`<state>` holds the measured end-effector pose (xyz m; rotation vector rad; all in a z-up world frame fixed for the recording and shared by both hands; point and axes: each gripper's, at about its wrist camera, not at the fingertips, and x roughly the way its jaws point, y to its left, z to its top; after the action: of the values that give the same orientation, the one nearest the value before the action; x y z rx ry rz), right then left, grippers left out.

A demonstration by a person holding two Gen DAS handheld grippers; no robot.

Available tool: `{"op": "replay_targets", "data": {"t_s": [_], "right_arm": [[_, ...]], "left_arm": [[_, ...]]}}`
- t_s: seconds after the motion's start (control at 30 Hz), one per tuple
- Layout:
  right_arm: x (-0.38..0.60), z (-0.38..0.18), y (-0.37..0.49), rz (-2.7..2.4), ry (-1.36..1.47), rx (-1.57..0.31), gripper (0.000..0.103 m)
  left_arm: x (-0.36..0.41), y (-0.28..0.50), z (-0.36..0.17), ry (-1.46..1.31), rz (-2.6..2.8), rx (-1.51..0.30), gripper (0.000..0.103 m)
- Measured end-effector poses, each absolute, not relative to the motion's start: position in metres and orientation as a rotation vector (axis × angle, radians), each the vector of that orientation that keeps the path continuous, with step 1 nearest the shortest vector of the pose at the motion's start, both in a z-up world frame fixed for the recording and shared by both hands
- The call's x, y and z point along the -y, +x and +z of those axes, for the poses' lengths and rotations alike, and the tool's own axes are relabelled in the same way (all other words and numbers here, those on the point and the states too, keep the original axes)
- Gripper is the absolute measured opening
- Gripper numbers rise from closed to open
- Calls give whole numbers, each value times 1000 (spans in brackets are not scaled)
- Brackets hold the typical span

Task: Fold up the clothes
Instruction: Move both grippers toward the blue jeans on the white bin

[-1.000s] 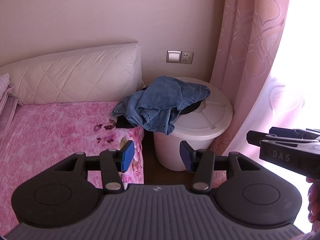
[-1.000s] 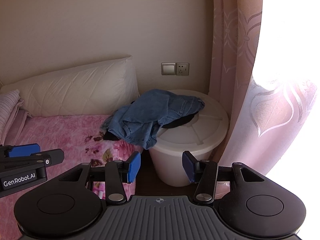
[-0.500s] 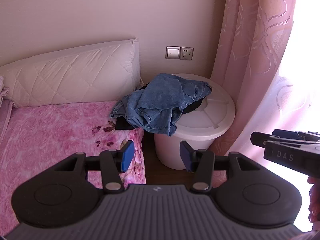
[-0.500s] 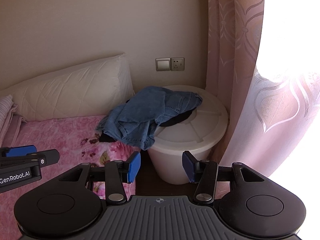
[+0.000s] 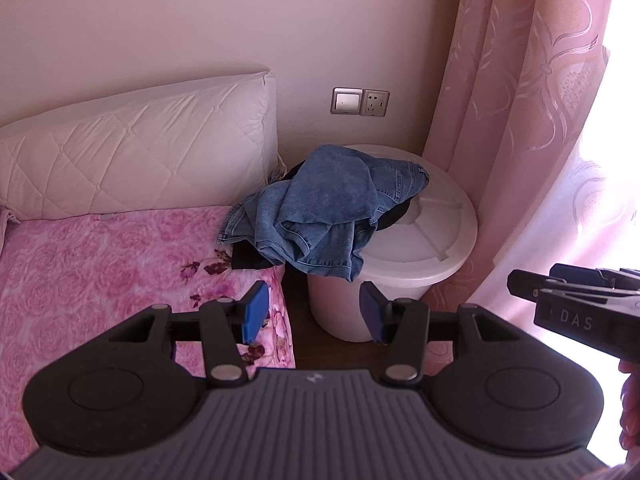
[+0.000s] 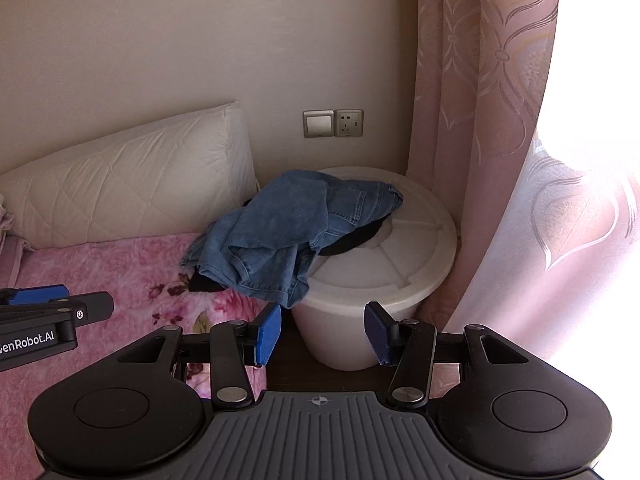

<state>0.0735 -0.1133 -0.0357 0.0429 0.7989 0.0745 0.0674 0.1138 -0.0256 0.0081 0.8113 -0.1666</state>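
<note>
A crumpled pair of blue jeans (image 5: pixel 328 208) was observed draped across two supports — partly on the lid of a white plastic bucket (image 5: pixel 432 240) and partly on the corner of the bed (image 5: pixel 100 264), which was covered by a pink floral blanket. A dark garment (image 5: pixel 250 258) was seen beneath the denim, its edge showing on the bed corner and again on the bucket lid; its kind could not be determined. The bucket was placed in the corner between the bed and a pink patterned curtain (image 5: pixel 520 100). A white quilted pillow (image 5: pixel 132 160) was propped against the wall at the bed head, and a switch and socket plate (image 5: pixel 360 102) was mounted on the wall above the bucket.

The left claw (image 5: pixel 314 316) was held apart from the jeans, pads spread wide with nothing between them. The right claw (image 6: pixel 324 334) was recorded in the same condition — spread wide, empty, clear of the denim. Each claw was visible at the edge of the other's view, side by side. The jeans were not yet touched by either.
</note>
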Motion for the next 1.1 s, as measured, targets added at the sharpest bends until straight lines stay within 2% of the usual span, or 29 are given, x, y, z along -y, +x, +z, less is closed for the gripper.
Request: {"op": "replay_targets", "data": {"t_s": [0.57, 1.1], "right_arm": [[78, -37, 90, 77, 24, -796, 50], [74, -39, 107, 97, -14, -814, 50]], "left_arm": [[-145, 89, -27, -17, -174, -808, 46], [-133, 109, -39, -43, -142, -832, 46]]}}
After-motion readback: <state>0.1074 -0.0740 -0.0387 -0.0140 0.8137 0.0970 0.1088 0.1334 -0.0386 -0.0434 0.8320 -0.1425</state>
